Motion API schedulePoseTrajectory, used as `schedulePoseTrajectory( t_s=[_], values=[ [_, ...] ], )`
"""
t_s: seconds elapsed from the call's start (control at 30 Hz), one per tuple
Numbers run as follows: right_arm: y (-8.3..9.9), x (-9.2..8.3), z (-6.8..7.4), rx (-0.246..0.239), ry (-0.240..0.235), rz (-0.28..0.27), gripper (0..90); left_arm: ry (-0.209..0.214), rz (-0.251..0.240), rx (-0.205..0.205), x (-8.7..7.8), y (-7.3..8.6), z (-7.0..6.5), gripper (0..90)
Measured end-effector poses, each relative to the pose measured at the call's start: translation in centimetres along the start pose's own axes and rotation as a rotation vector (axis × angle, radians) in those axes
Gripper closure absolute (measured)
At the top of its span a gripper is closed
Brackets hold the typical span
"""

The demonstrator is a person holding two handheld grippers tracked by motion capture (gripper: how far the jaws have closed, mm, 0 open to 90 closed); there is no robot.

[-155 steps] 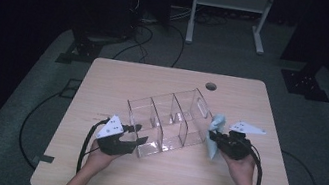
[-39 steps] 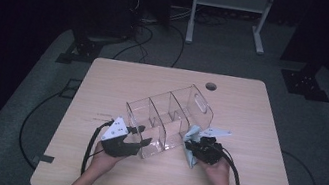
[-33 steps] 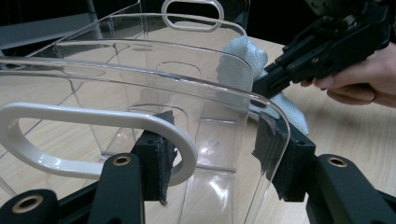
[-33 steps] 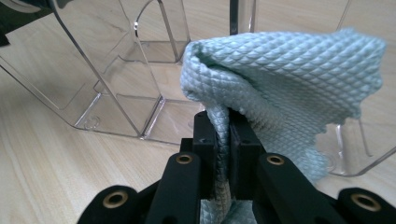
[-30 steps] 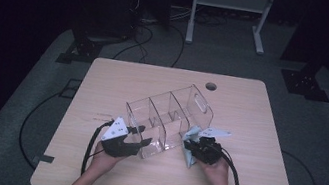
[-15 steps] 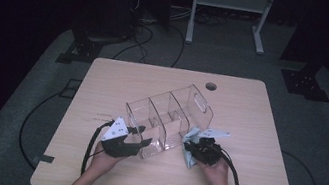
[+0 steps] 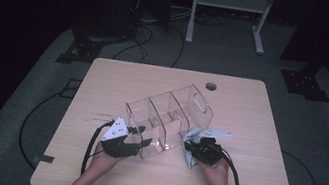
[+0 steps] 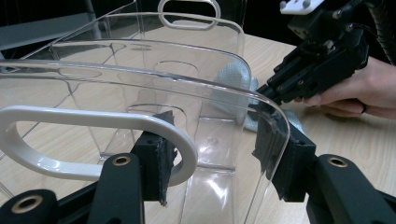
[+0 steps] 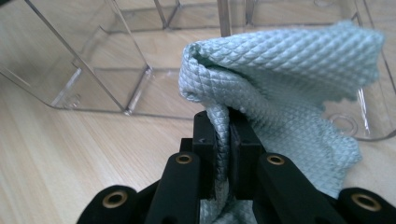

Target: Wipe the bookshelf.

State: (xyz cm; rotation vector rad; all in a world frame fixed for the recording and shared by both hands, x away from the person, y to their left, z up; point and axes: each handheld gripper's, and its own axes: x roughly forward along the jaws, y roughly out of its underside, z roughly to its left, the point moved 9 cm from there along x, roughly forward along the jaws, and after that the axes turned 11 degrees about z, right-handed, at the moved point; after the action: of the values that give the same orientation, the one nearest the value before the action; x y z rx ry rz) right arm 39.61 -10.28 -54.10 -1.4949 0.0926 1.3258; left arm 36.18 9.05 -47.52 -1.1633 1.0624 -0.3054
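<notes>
Wooden table (image 7: 118,85) at centre of the high view, dark floor all round. Clear plastic organizer (image 7: 168,118) lying mid-table, slanting from lower left to upper right. Left gripper (image 7: 136,141) at lower left, jaws clamped on the organizer's near end wall beside its white handle (image 8: 98,140). Right gripper (image 7: 192,150) just right of the organizer, jaws pinched tight on a pale blue cloth (image 9: 280,74) touching the organizer's side.
</notes>
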Motion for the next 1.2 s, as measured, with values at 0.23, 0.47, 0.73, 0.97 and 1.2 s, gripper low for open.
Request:
schedulePoseTrajectory(
  t_s=[0.23,0.47,0.73,0.97,1.2],
  values=[
    [-0.8,-1.1,0.3,-0.013,0.004,-0.043,82.7,0.004,0.002,0.001,0.0,0.0,0.0,46.8],
    [-0.3,-0.4,0.2,-0.012,0.014,-0.015,82.6,0.008,0.007,0.002,-0.3,0.0,0.0,44.9],
    [-0.2,-0.3,0.2,-0.013,0.014,-0.014,82.6,0.024,0.002,-0.004,-0.3,-0.1,-0.2,47.0],
    [-1.2,-1.5,0.3,-0.021,0.017,-0.052,82.6,0.034,0.006,0.003,-0.2,-0.1,-0.5,47.0],
    [-2.9,-3.9,1.0,-0.046,0.024,-0.134,82.6,0.043,0.007,0.004,-0.1,-0.2,-0.7,46.7]
  ],
)
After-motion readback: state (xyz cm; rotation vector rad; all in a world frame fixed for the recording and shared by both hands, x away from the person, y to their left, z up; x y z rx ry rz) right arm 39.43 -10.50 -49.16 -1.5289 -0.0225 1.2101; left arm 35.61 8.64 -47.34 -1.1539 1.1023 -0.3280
